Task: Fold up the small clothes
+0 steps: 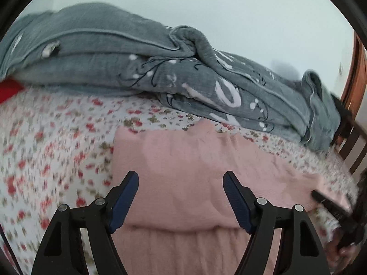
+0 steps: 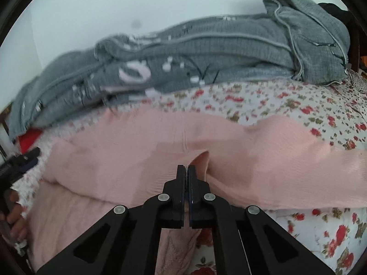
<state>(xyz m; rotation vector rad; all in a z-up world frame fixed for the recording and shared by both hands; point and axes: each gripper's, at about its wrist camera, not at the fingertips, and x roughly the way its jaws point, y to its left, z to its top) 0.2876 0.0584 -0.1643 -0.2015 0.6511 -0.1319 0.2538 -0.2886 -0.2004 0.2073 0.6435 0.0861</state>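
Observation:
A pink knitted garment [image 1: 195, 160] lies spread on the floral bedsheet [image 1: 57, 149], with a folded layer lying across its near part. My left gripper [image 1: 181, 180] hovers open over that folded layer, and nothing sits between its blue pads. In the right wrist view the same garment [image 2: 263, 155] stretches across the middle. My right gripper [image 2: 186, 169] is shut, with a small pucker of pink cloth bunched at its tips. The right gripper [image 1: 330, 206] also shows at the right edge of the left wrist view. The left gripper [image 2: 20, 160] and a hand [image 2: 15, 208] show at the left edge of the right wrist view.
A bulky grey blanket [image 1: 160, 68] with white markings lies heaped along the back of the bed against a pale wall; it shows again as the grey blanket [image 2: 206, 52]. Something red [image 1: 9, 89] peeks out at the far left. Dark wooden slats [image 1: 351, 146] stand at the right.

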